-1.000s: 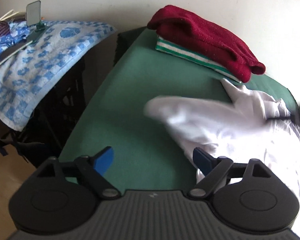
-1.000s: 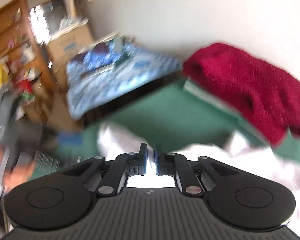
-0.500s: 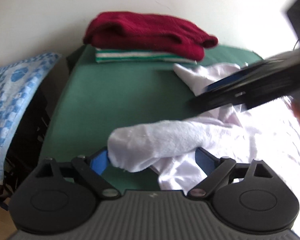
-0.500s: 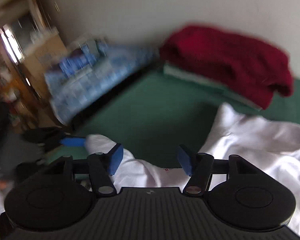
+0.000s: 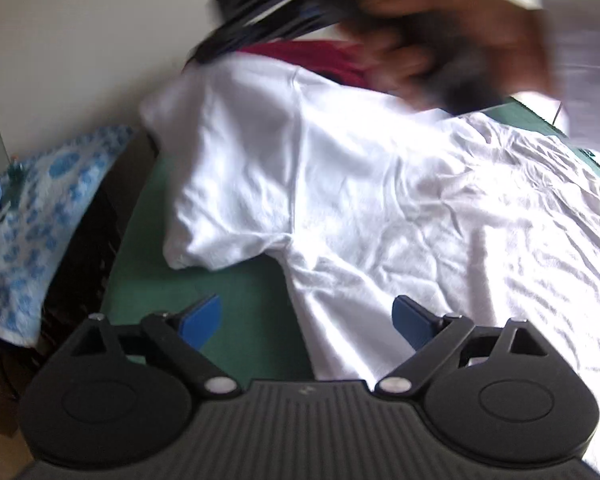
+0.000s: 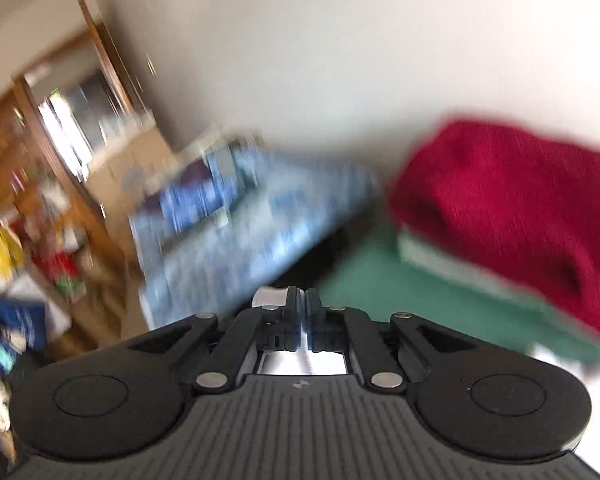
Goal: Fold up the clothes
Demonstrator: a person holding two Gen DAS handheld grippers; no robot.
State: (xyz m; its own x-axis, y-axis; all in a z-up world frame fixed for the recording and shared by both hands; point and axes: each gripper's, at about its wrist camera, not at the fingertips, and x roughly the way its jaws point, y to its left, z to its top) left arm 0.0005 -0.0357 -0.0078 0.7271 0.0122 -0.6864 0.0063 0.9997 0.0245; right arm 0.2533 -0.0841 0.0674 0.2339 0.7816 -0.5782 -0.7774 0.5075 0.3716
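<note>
Showing the left gripper (image 5: 306, 322) at the bottom of the left wrist view, its two blue-tipped fingers (image 5: 202, 316) stand wide apart and grasp nothing. One tip lies over the green surface (image 5: 236, 292); the other lies over the lower edge of the white T-shirt (image 5: 380, 200). The T-shirt is spread across the centre and right of that frame, with one sleeve reaching toward the middle left. At the upper centre a person's hand (image 5: 452, 36), blurred, carries the right gripper (image 6: 302, 312) above the shirt's upper edge. A red garment (image 5: 312, 54) shows just behind the shirt. A blue patterned cloth (image 5: 40, 216) hangs at the left edge. In the right wrist view the right gripper's fingers are pressed together at lower centre; a pale strip shows between them, and whether it is shirt fabric cannot be told through the blur. The red garment fills the right of that frame, on a folded striped piece (image 6: 452, 268).
</note>
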